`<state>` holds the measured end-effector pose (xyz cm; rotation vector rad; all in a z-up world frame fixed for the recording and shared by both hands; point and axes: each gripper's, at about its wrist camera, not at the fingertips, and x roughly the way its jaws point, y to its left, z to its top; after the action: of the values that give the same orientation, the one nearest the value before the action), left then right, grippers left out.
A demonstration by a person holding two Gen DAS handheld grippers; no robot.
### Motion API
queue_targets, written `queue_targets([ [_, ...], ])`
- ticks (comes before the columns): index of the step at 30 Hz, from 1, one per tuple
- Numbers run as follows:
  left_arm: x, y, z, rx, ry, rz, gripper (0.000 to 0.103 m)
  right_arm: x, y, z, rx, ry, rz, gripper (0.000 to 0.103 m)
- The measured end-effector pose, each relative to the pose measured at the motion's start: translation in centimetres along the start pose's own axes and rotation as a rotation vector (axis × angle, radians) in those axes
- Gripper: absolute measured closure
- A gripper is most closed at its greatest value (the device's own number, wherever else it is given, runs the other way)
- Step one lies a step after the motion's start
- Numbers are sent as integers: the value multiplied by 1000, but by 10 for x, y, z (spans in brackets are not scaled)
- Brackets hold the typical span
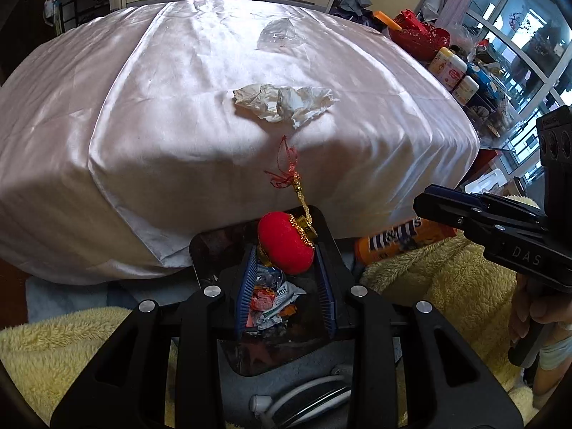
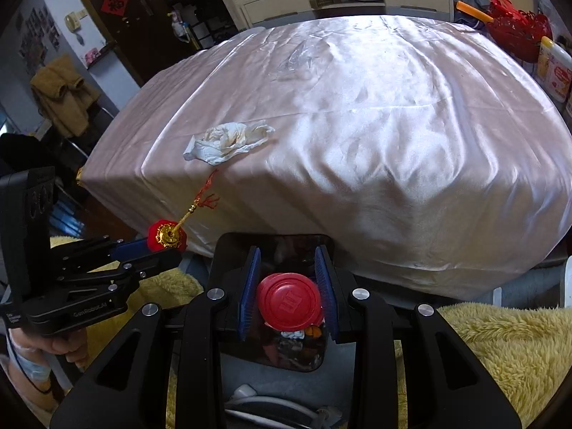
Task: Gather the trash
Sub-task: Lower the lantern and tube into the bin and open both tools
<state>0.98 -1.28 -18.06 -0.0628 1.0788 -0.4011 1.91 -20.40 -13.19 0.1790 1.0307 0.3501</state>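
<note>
- The left gripper [image 1: 286, 250] pinches a red lantern ornament [image 1: 286, 246] between its 2 blue pads, low centre of the left wrist view; its gold cord and red tassel [image 1: 286, 175] trail up onto the satin sheet [image 1: 143, 107].
- Below the ornament, crumpled wrappers [image 1: 268, 300] lie in a black bin [image 1: 200, 246].
- The right gripper [image 2: 289, 286] grips a candy tube by its red cap [image 2: 287, 302], apparently over the same bin.
- A crumpled tissue [image 1: 282, 103] sits mid-frame beyond the tassel; a clear plastic wrapper [image 1: 279, 34] lies farther up.

the crumpled tissue [image 1: 284, 104] lies on the draped table [image 1: 143, 125] near its front edge — the plastic wrapper [image 1: 279, 34] farther back, the lantern ornament [image 1: 286, 243] below that edge over the bin [image 1: 203, 250].
</note>
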Motion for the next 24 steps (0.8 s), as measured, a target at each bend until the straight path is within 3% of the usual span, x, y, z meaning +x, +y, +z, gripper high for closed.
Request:
queue_targets([
  [24,50,25,-17,-69,110,25,73,35,7,-5,3,62,10,71],
])
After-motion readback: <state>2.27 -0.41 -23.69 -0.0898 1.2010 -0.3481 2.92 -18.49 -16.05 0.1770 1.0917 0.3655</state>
